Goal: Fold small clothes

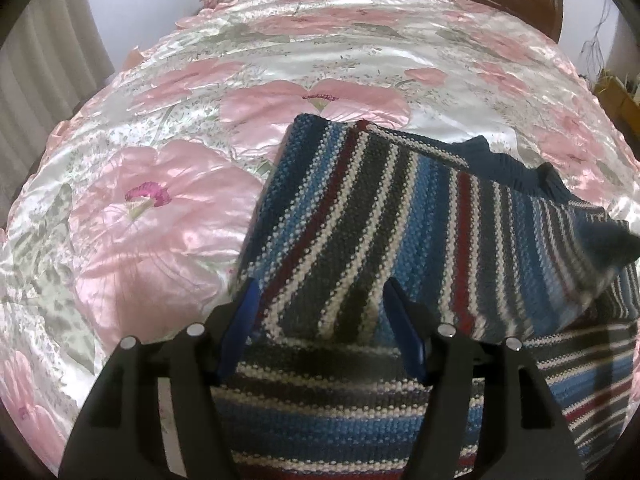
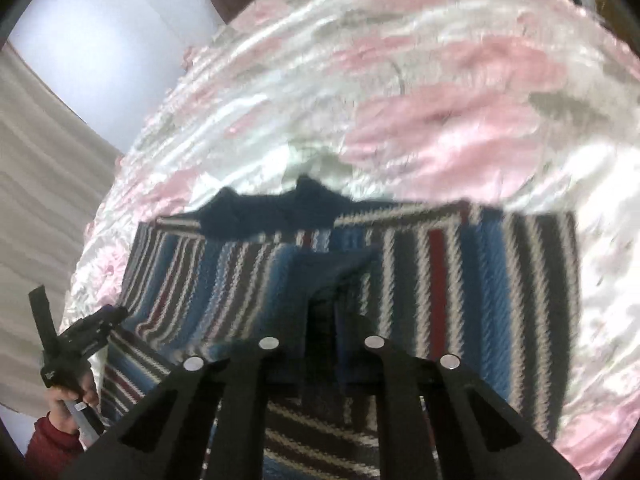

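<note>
now left gripper [image 1: 320,300] gapes wide over striped sweater [image 1: 360,208]; right gripper [image 2: 322,300] pinches it.

A small knitted sweater [image 1: 360,216] lies on the bed, striped in mid blue, dark grey, white and dark red, with a plain navy ribbed collar [image 1: 508,168] at its far edge. It is partly folded: 1 striped layer is lifted and doubled over the rest, its stripes running diagonally in the left wrist view, while the layer beneath shows stripes running crosswise. In the blurred right wrist view the sweater [image 2: 460,280] spreads wide, collar [image 2: 272,216] away from the camera.
</note>
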Demonstrator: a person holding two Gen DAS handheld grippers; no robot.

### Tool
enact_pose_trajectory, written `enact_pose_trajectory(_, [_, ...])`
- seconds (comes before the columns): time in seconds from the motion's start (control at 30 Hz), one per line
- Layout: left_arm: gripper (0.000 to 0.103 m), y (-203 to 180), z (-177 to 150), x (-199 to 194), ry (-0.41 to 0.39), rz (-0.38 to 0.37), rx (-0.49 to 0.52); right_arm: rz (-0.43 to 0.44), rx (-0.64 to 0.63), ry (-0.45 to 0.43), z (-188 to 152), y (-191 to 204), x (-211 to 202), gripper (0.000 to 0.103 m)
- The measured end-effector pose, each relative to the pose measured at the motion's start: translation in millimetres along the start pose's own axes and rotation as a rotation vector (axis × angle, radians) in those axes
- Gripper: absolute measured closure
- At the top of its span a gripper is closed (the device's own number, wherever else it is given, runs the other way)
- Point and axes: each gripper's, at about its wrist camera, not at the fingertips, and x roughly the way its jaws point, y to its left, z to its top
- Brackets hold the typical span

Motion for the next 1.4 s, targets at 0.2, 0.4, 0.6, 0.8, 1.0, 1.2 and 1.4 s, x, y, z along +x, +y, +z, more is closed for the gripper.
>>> enact_pose_trajectory(0.2, [0.036, -15.7, -12.7, 8.5, 0.003, 0.048, 0.072, -0.097, 0.057, 0.147, -28.4, -34.3, 32.3, 0.091])
enact_pose_trajectory(0.4, [0.033, -27.3, -9.7, 0.1, 0.018, -0.018, 0.067, -0.050, 0.078, 0.136, -39.0, -34.3, 18.4, 0.071])
enact_pose_trajectory(0.6, [0.030, -32.5, -11.8, 17.1, 0.069, -0.011, 0.052, -0.200, -0.023, 0.195, -46.5, -18.7, 36.3, 0.073])
enact_pose_trajectory(0.8, [0.028, -16.6, -23.7, -37.8, 0.075, -0.070, 0.048, -0.142, -0.052, 0.136, -66.9, 0.4, -17.0, 0.060])
enact_pose_trajectory(1.0, [0.021, 16.7, -82.3, -92.8, 0.136, -0.038, 0.114, -0.129, -0.056, 0.159, -146.5, 7.4, -87.9, 0.052])
enact_pose_trajectory(1.2, [0.021, 62.8, -162.9, -127.3, 0.253, 0.003, 0.083, -0.107, 0.046, 0.219, -246.9, -4.4, -141.4, 0.046])
enact_pose_trajectory(1.4, [0.021, 73.7, -209.6, -143.4, 0.297, -0.049, 0.048, -0.094, 0.125, 0.245, -312.0, -6.1, -167.3, 0.043])
